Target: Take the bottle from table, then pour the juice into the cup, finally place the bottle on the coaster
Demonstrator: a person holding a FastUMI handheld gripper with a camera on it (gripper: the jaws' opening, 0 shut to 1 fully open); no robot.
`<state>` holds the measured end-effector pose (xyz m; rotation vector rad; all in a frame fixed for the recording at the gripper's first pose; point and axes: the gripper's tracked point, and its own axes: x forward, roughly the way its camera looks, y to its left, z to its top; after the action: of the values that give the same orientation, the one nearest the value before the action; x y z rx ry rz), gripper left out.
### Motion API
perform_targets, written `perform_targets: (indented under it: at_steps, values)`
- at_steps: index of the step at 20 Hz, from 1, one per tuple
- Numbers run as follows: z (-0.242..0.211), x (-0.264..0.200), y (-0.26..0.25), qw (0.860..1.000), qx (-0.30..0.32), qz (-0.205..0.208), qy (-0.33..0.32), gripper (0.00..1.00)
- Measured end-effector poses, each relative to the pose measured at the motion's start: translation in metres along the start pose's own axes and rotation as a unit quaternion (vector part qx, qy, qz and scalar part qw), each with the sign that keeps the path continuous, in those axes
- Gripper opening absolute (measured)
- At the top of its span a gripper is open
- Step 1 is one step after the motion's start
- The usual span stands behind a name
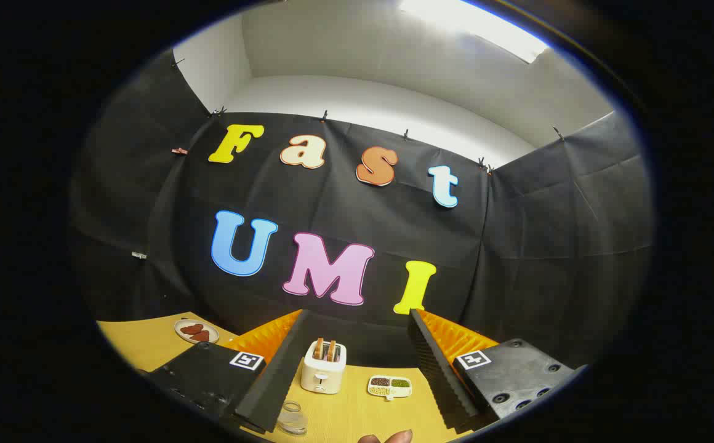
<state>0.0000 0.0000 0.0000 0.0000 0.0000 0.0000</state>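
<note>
My gripper (357, 320) is open, raised above the yellow table (357, 415) and tilted up toward the booth wall, with nothing between its black ribbed fingers (277, 375). A clear glass cup (292, 418) stands on the table just inside the left finger, close under it. A fingertip of a person's hand (388, 437) pokes in at the near table edge between the fingers.
A white toaster (324, 367) with two slices in its slots stands on the table between the fingers, farther off. To its right lies a small divided dish (389, 386) of seeds. A plate with brown pieces (196, 331) sits beyond the left finger.
</note>
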Motion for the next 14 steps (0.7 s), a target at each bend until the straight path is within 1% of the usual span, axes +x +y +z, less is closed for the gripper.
perform_targets:
  at_steps: [8, 14]
  values:
    - [0.004, -0.003, 0.011, 1.0, 0.013, 0.023, -0.002, 0.97]
    - [0.001, 0.003, 0.021, 0.999, 0.011, 0.03, 0.001, 0.97]
